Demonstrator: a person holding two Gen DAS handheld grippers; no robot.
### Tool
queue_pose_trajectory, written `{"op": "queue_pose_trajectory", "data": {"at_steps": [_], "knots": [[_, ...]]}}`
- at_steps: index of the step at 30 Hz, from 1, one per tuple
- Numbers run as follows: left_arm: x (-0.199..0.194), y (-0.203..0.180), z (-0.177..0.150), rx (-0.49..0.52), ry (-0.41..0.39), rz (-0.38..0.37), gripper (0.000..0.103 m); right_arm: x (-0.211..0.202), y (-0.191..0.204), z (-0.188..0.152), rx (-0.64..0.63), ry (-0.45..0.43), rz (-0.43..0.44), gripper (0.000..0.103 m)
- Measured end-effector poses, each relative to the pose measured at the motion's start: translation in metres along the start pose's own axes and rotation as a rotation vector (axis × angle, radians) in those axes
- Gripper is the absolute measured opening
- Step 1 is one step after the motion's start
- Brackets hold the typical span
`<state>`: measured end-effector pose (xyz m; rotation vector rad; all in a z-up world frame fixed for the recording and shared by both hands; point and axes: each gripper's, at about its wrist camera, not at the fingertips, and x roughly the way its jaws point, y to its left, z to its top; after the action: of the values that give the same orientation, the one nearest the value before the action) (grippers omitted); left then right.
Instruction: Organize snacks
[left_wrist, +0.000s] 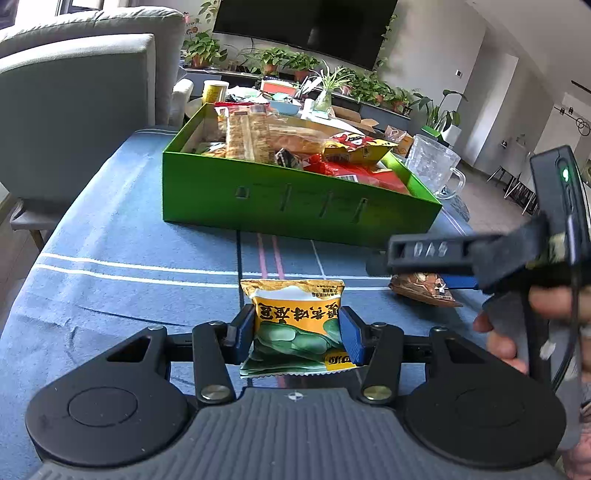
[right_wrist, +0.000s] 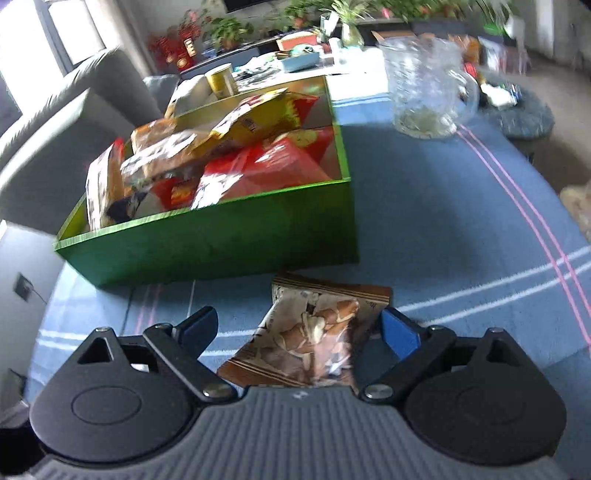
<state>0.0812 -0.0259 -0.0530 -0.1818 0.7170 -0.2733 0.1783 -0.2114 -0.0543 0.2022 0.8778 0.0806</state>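
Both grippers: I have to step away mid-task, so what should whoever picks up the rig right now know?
Left gripper: shut on the yellow packet, low over the blue cloth.
Right gripper: open around the brown packet, which lies on the cloth; no grip yet.
Green box: just beyond both packets, already piled with snacks. Glass mug stands past its right corner.
Done: most snacks boxed.
Left: close on the brown packet, then probably drop both packets into the box.

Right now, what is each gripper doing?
Left gripper: closed on the yellow-green snack packet.
Right gripper: open around the brown snack packet, not yet gripping.
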Motion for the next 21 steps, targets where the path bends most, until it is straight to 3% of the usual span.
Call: {"op": "queue_pose_trajectory", "data": {"at_steps": [6, 11, 16, 21], "knots": [[-0.002, 0.004, -0.004, -0.011, -0.003, 0.002, 0.045, 0.002, 0.016, -0.018, -0.15, -0.051, -0.116, 0.084], [-0.018, 0.002, -0.007, -0.011, -0.03, 0.002, 0.045, -0.004, 0.004, -0.023, -0.126, -0.109, -0.153, 0.084], [-0.035, -0.003, -0.008, -0.001, -0.063, 0.001, 0.045, -0.025, -0.006, -0.03, -0.059, -0.099, -0.079, 0.084], [-0.054, -0.012, -0.009, 0.011, -0.1, -0.01, 0.045, -0.056, 0.0, -0.031, -0.049, -0.154, -0.031, 0.084]]}}
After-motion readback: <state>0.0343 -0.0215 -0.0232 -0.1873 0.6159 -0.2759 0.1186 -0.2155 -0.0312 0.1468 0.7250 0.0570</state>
